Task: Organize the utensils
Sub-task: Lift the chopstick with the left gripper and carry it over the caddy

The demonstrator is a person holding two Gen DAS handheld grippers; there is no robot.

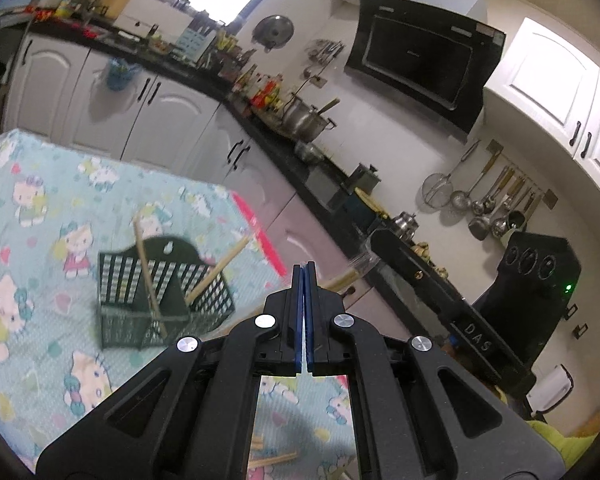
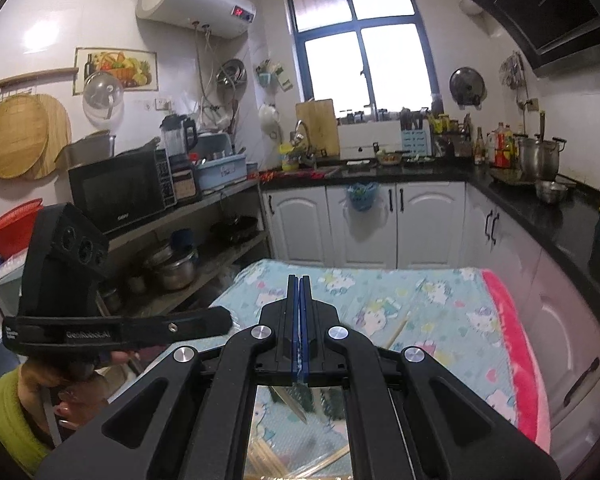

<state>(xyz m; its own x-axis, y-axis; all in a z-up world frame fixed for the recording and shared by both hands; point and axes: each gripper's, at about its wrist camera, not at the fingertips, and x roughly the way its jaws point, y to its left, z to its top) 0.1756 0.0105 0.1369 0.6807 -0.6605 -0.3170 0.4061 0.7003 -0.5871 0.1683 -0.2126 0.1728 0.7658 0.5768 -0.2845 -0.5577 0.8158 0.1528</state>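
A dark green utensil basket (image 1: 164, 304) stands on the cartoon-print tablecloth (image 1: 40, 208), left of my left gripper (image 1: 304, 268). Two chopsticks (image 1: 150, 276) lean in it. My left gripper is shut with nothing between its blue pads, held above the table to the basket's right. Another chopstick (image 1: 340, 282) shows just behind its fingers. Loose chopsticks (image 1: 272, 460) lie under it. My right gripper (image 2: 299, 280) is shut and empty above the table. Below it I see a knife (image 2: 294, 406) and several chopsticks (image 2: 300, 464). One chopstick (image 2: 396, 334) lies on the cloth to its right.
The left gripper's body (image 2: 72, 280) and the hand holding it are at the right view's left. White cabinets (image 2: 360, 220) and a black counter (image 2: 520, 196) ring the table. A pink towel edge (image 2: 512, 340) runs along the table's right side. A shelf with a microwave (image 2: 120, 188) stands left.
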